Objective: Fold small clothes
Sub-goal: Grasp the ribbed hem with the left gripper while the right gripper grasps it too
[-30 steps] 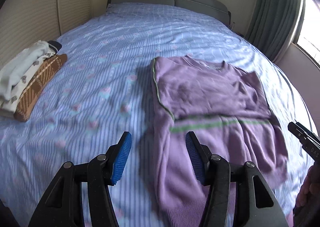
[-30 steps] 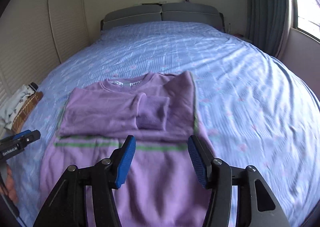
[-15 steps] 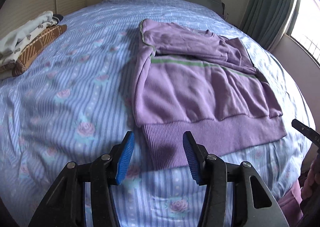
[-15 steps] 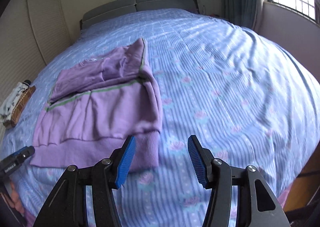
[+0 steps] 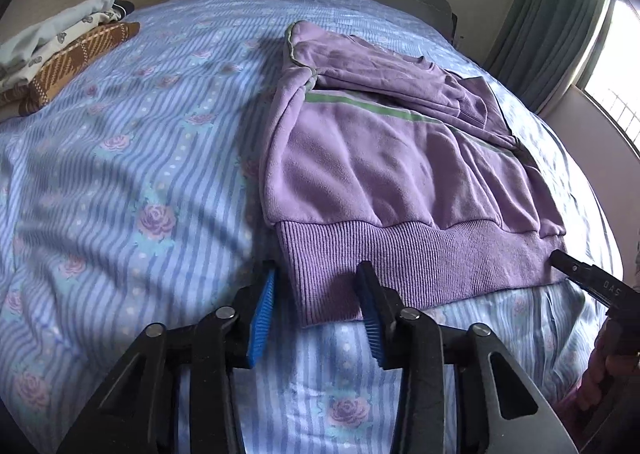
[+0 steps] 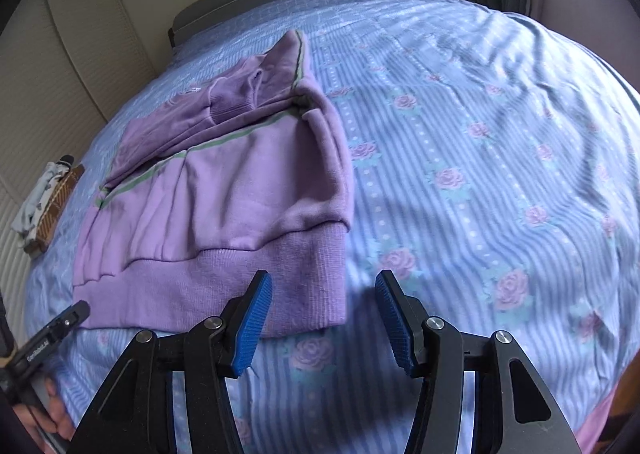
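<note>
Both grippers have dropped from over the sweater's middle to its ribbed hem. The left gripper (image 5: 316, 318) is closing, the hem's corner lying between its still-spread pads. The right gripper (image 6: 325, 320) is gaping, unpinched, around the opposite corner. The purple sweater (image 5: 384, 174) is lying toward twelve o'clock on the striped bedspread (image 5: 120, 194).

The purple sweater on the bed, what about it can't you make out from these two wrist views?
- Purple sweater, neck label: too small and creased in both views to read.
- Sleeves: folded across the chest, so their full length is hidden.
- Underside and back: hidden against the bedspread.
- Left gripper: jaws closing around the ribbed hem corner; whether the pads already press it is unclear.
</note>
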The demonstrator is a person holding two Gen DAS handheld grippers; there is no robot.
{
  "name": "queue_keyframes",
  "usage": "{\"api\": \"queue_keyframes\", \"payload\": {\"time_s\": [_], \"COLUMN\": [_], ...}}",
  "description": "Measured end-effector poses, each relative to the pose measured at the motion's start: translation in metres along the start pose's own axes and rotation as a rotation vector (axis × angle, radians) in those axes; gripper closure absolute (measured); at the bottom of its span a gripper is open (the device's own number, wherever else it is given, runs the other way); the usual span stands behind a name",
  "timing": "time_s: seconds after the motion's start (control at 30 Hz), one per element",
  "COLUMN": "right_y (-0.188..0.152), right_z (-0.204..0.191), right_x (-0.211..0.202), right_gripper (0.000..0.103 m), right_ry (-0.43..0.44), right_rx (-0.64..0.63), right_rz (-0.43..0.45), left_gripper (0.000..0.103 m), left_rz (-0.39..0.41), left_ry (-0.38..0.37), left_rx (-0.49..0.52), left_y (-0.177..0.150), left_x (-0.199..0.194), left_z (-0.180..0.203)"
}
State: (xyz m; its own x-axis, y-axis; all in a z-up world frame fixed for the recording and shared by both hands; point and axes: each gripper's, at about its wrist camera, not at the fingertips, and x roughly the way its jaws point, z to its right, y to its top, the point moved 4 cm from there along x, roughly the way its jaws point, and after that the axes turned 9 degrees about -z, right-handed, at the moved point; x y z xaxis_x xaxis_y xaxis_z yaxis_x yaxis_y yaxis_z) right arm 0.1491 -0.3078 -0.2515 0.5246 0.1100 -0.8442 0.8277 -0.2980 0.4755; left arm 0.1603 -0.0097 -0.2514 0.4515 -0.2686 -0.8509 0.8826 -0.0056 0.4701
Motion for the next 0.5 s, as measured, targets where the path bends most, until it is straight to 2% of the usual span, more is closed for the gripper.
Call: {"api": "queue_keyframes", "payload": {"time_s": [0.07, 0.13, 0.17, 0.2, 0.23, 0.3, 0.5], "right_y": [-0.001, -0.001, -0.001, -0.001, -0.001, -0.002, -0.004], "right_z": [-0.002, 0.000, 0.001, 0.002, 0.004, 0.005, 0.003], "right_x": [0.003, 0.004, 0.003, 0.002, 0.003, 0.004, -0.007], "right_gripper": [0.050, 0.052, 0.054, 0.060, 0.071, 0.086, 0.092], "right_ry": [0.006, 0.007, 0.013, 0.020, 0.035, 0.071, 0.100], "right_rx": [-0.003, 0.006, 0.013, 0.020, 0.026, 0.031, 0.036], "right_rz": [-0.009, -0.014, -0.012, -0.013, -0.017, -0.034, -0.022], "left_gripper": [0.072, 0.083, 0.085, 0.092, 0.094, 0.095, 0.096], "left_rz": [-0.007, -0.014, -0.018, -0.021, -0.023, -0.020, 0.003], "left_ry": [-0.021, -0.033, -0.039, -0.039, -0.039, -0.034, -0.030], "left_rx": [-0.023, -0.037, -0.039, -0.038, -0.035, -0.029, -0.014], "left_y": [0.000, 0.001, 0.001, 0.002, 0.002, 0.001, -0.003], "left_x": [0.002, 0.003, 0.003, 0.002, 0.002, -0.001, -0.016], "left_z": [-0.001, -0.002, -0.001, 0.000, 0.001, 0.001, 0.001]}}
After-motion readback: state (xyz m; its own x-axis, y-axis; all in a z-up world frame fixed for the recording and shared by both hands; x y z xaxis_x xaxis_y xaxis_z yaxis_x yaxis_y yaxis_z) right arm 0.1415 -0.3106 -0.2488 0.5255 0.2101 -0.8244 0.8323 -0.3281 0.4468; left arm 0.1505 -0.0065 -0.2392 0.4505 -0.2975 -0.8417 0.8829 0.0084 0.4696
